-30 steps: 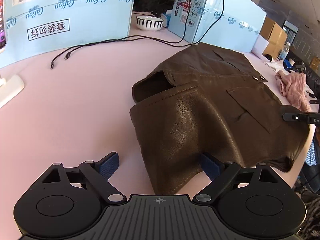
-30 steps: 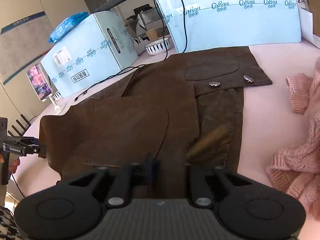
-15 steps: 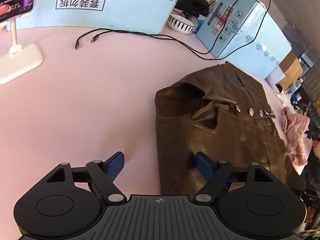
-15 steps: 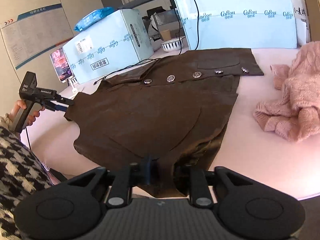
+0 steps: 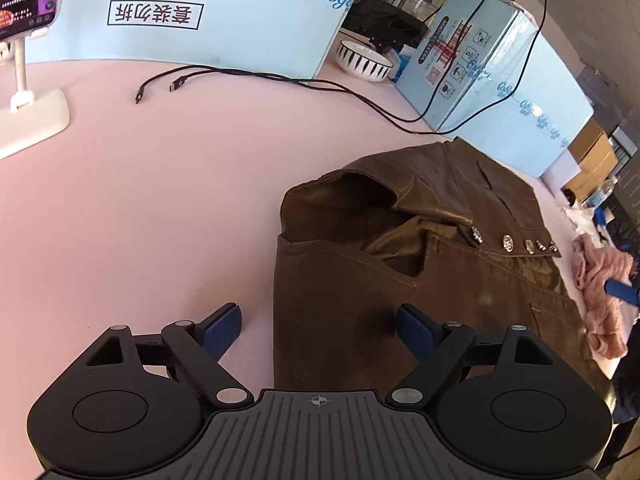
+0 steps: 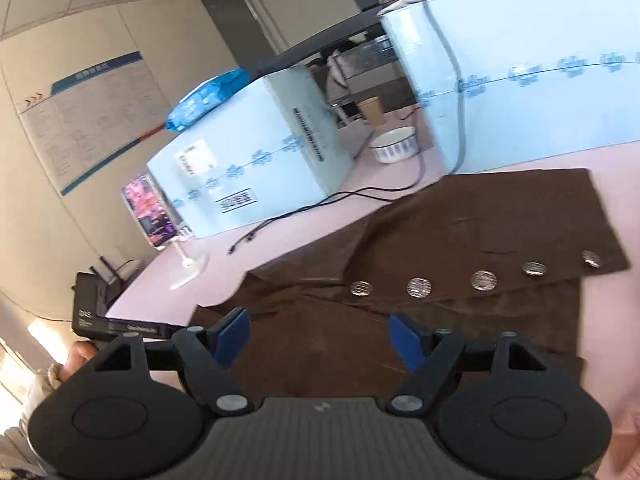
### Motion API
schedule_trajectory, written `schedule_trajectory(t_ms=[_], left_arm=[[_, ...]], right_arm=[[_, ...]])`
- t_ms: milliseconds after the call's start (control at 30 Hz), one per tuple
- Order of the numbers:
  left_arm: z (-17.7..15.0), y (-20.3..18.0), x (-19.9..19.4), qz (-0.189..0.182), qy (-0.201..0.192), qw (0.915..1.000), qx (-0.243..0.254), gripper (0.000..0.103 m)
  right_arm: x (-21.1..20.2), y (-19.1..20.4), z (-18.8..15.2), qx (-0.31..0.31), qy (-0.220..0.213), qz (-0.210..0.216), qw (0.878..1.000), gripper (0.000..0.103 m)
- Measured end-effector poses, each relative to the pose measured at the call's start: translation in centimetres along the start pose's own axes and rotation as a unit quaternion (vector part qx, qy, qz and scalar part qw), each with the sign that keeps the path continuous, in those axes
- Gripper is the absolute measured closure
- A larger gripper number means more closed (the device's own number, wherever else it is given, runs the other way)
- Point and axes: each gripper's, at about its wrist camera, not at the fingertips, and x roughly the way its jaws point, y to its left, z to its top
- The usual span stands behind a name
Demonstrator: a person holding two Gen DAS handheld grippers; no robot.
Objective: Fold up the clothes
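Observation:
A brown leather vest (image 5: 420, 280) lies spread flat on the pink table (image 5: 140, 200), with a row of silver buttons (image 6: 484, 281) down its front. My left gripper (image 5: 318, 326) is open just above the vest's near left edge, one finger over bare table, the other over leather. The right gripper (image 6: 320, 338) is open too, hovering over the vest (image 6: 460, 280) with nothing between its blue pads. In the right wrist view the left tool's black body (image 6: 116, 320) shows at the table's left edge, held by a hand.
Large light-blue boxes (image 5: 208, 12) line the back of the table. A striped bowl (image 5: 363, 60) stands between them, and black cables (image 5: 280, 80) trail across the table. A phone on a white stand (image 5: 28, 112) sits at far left. A pink knit garment (image 5: 600, 280) lies right of the vest.
The right gripper opened and let go of the vest's hem, then lifted and tilted over the garment. The left gripper stayed open and shifted little.

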Motion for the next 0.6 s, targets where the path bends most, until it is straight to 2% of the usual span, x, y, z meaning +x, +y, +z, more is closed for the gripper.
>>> schedule_trajectory(t_ms=[33,100,233,333,367,400,433,500,600], left_arm=[[-0.2,-0.4,0.0,0.011,-0.007,0.9999,0.003,0.024],[-0.4,-0.8,-0.2,0.007,-0.02,0.9998,-0.004,0.05],[-1.0,-1.3,-0.1,-0.005,-0.026,0.9992,0.03,0.056],[-1.4,-1.7,-0.1,-0.014,-0.03,0.9978,0.057,0.069],[-1.6,-1.8,0.0,-0.017,-0.031,0.9972,0.065,0.074],[-1.7,-2.0,0.0,-0.02,-0.033,0.9965,0.074,0.081],[-1.9,-2.1,0.0,-0.023,-0.034,0.9957,0.083,0.084],[-2.2,-2.3,0.1,-0.029,-0.037,0.9938,0.101,0.088],[-2.6,-2.3,-0.7,-0.04,-0.025,0.993,0.109,0.091]], right_arm=[[0.8,0.8,0.3,-0.013,-0.002,0.0,1.0,0.021],[4.3,2.4,1.5,-0.035,0.008,0.0,0.999,0.018],[10.2,3.1,3.3,0.005,0.036,-0.012,0.999,0.018],[14.6,2.6,4.4,0.038,0.044,-0.052,0.997,0.019],[16.6,2.5,4.8,0.028,0.059,-0.067,0.996,0.029],[17.7,2.5,4.9,0.019,0.071,-0.077,0.994,0.049],[18.8,2.5,4.9,0.01,0.083,-0.087,0.993,0.059],[21.4,2.4,4.5,-0.007,0.119,-0.106,0.987,0.101],[22.0,2.8,3.4,-0.032,0.11,-0.118,0.986,0.103]])
